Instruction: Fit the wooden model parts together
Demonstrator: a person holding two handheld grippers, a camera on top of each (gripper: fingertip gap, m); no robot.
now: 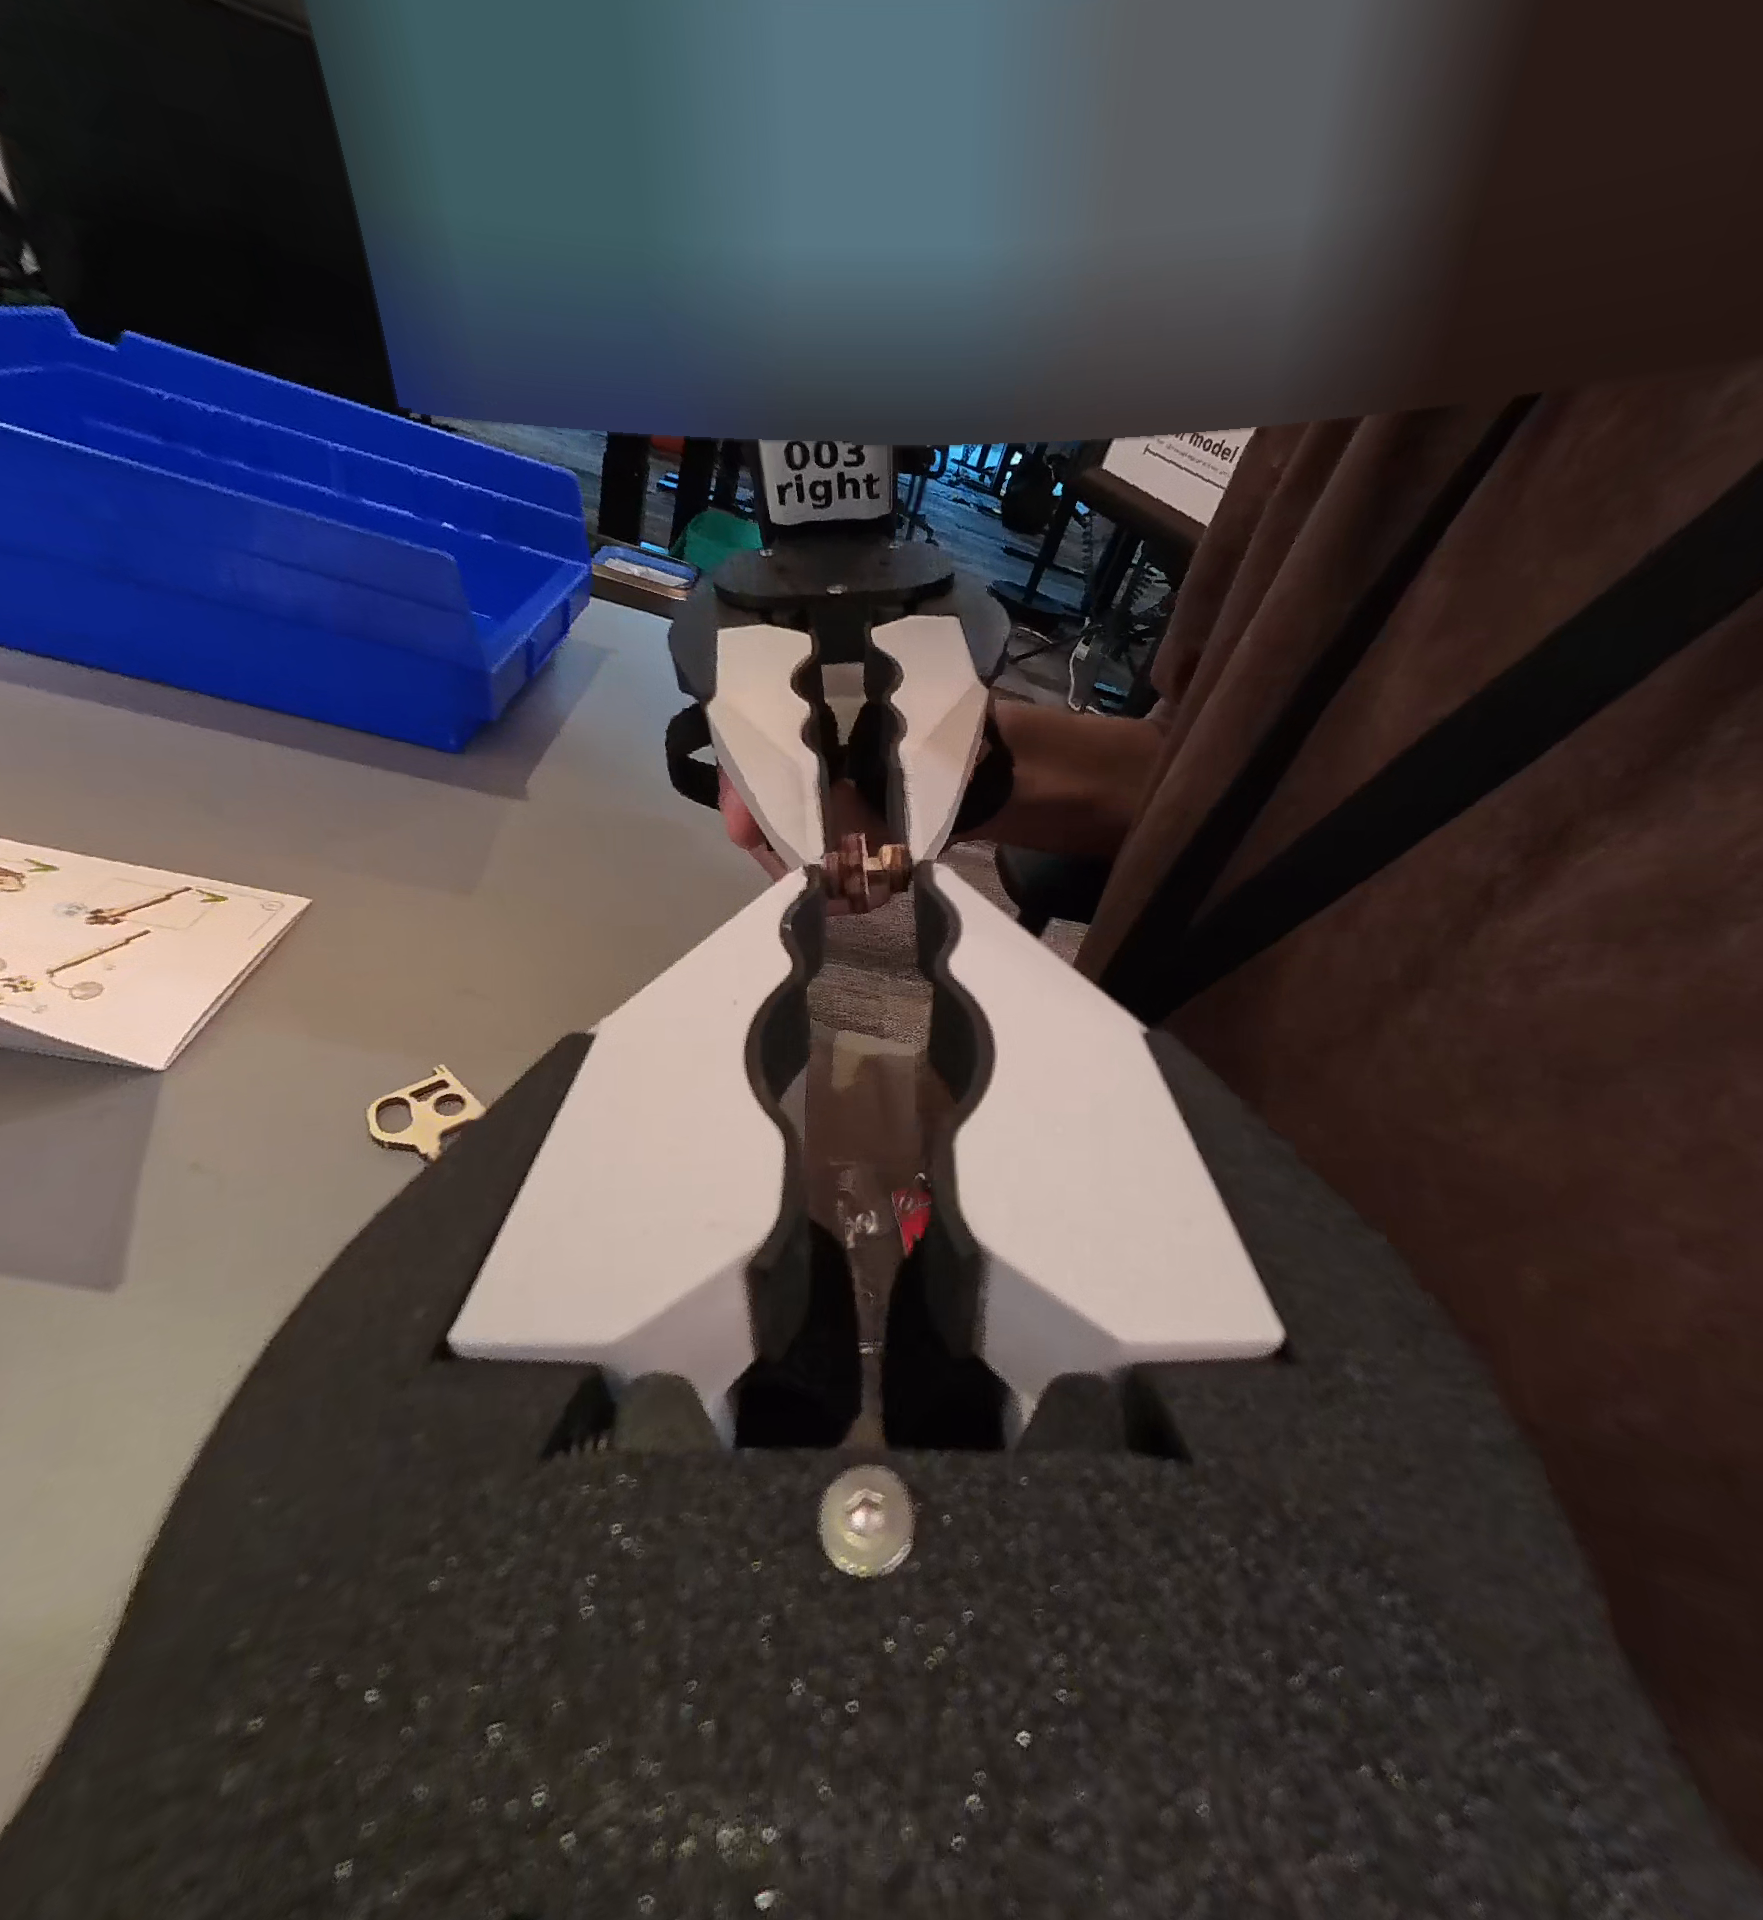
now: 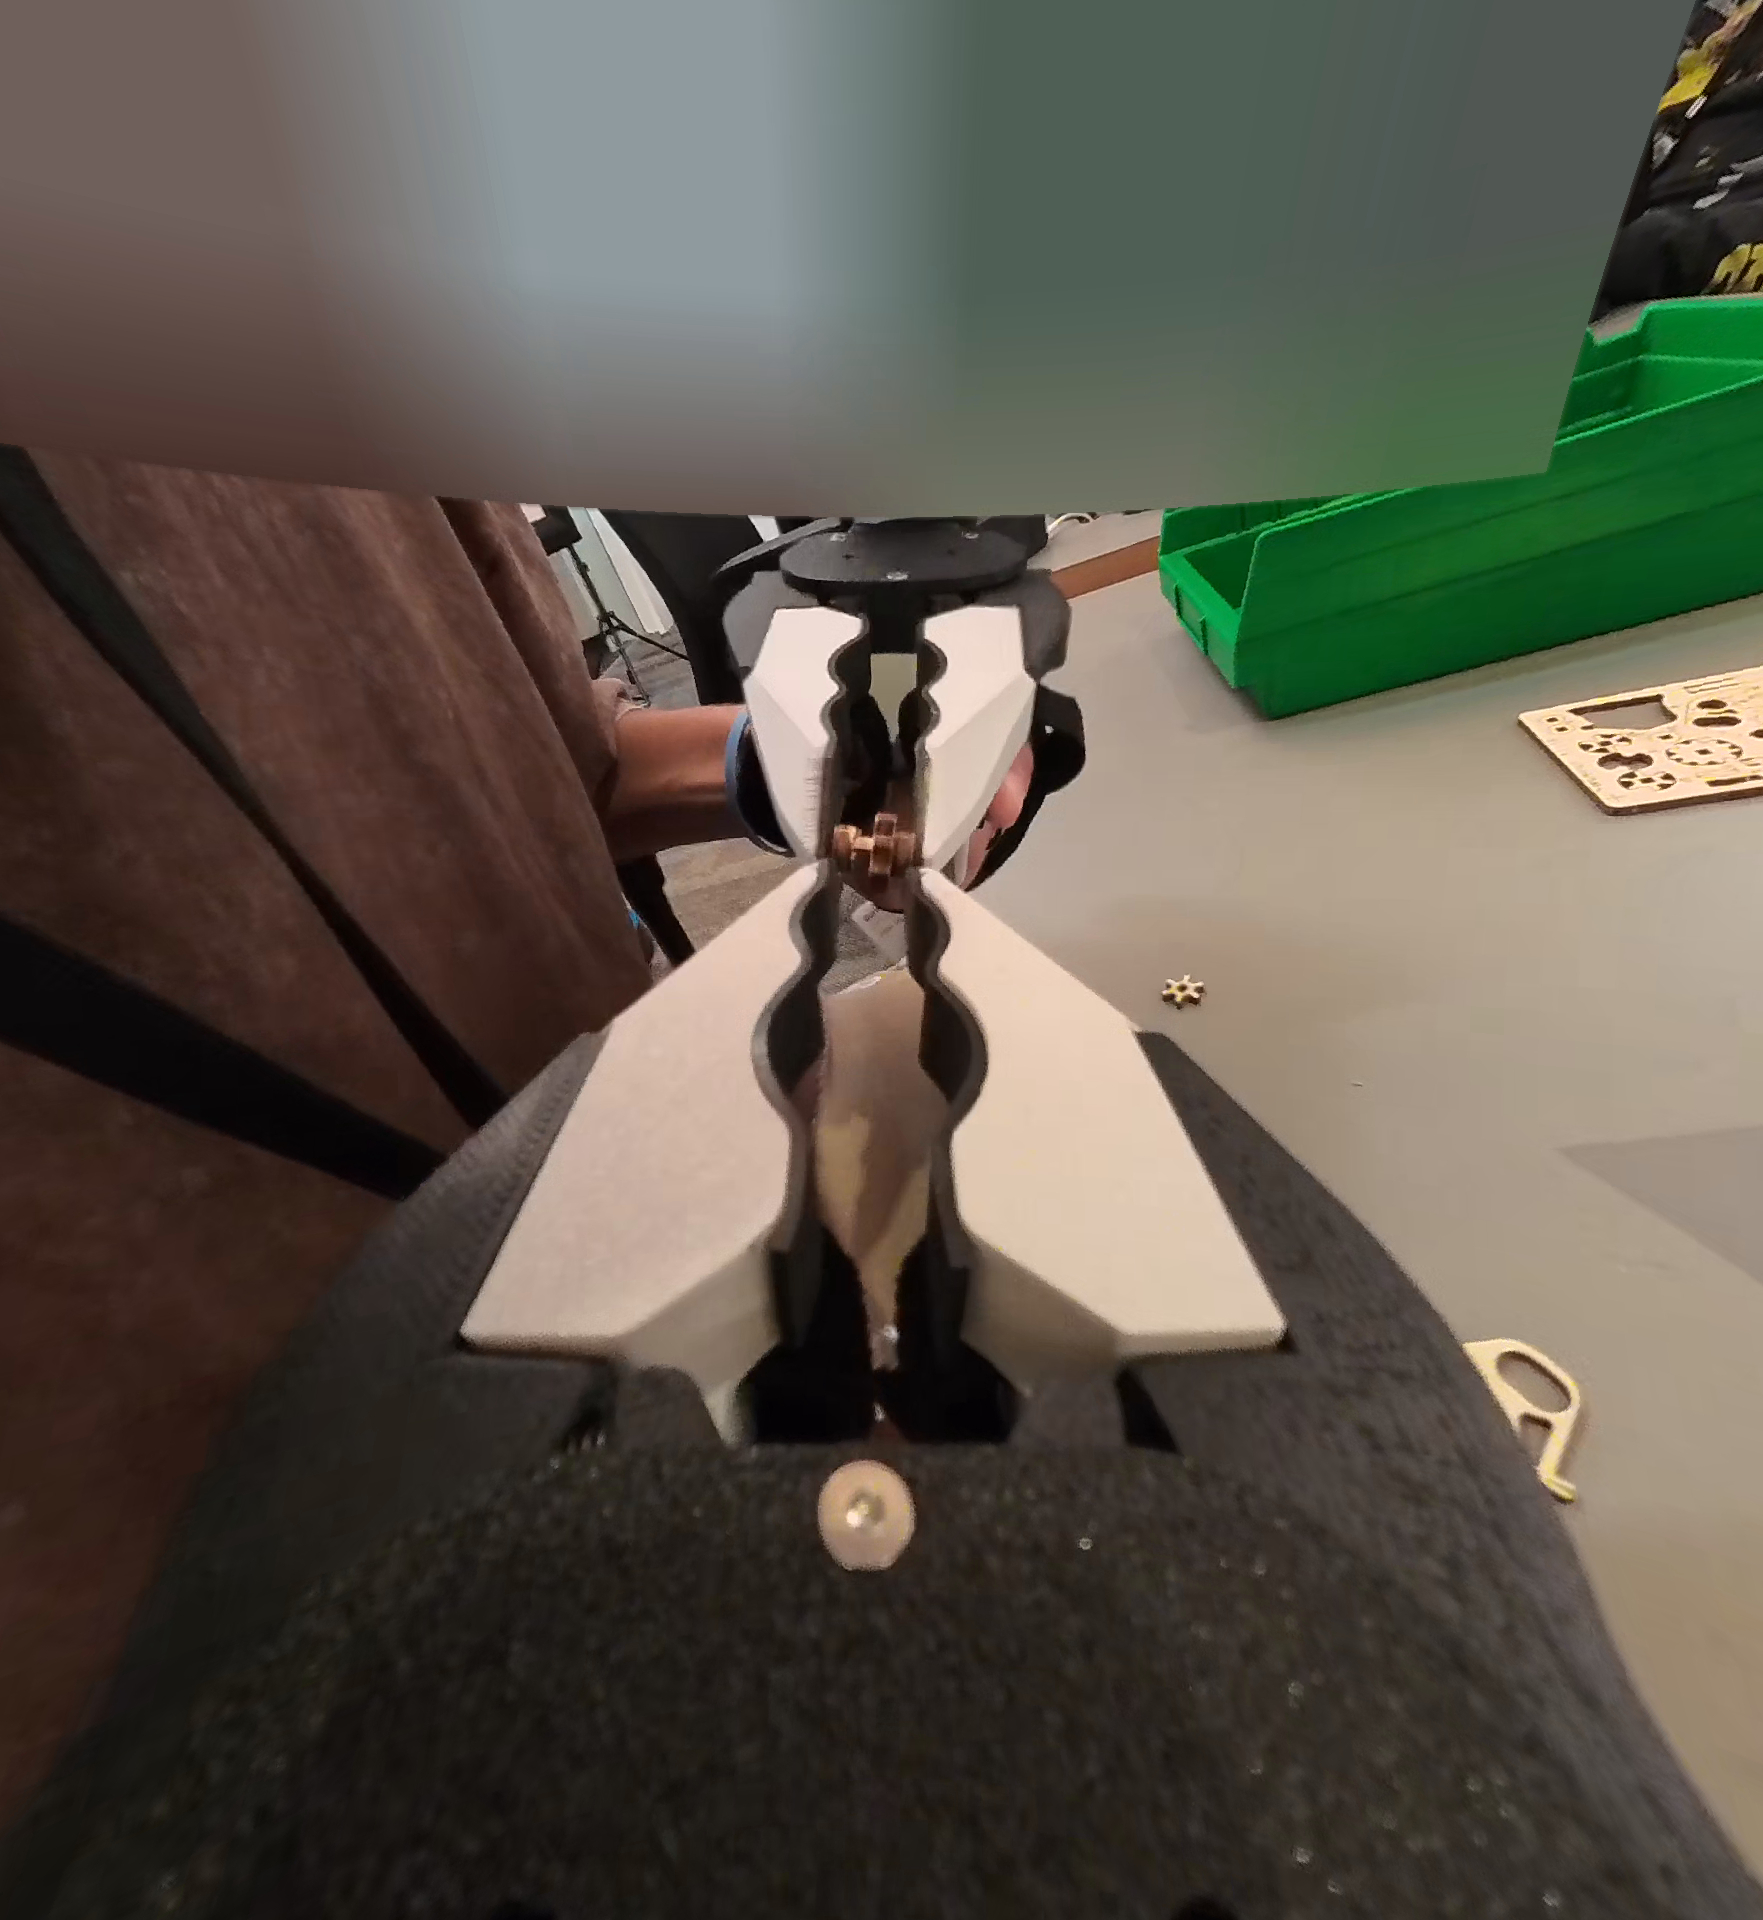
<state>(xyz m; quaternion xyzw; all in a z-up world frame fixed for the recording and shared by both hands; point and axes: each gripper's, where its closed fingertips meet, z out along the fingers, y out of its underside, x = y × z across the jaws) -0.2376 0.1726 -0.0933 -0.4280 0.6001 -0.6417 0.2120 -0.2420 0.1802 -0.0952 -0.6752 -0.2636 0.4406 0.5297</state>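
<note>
Grey table [image 1: 233,790] below, blue bin [image 1: 233,540] far left; left gripper [image 1: 861,883] and right gripper [image 2: 872,868] met tip to tip in midair, jaws of both pinching the tiny wooden gear assembly [image 1: 864,871], probably light, thin, brittle, best gripped by its flat faces.

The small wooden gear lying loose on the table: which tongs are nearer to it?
Right. The gear lies just beside the right tongs, on their right; the left tongs face them from farther away.
</note>
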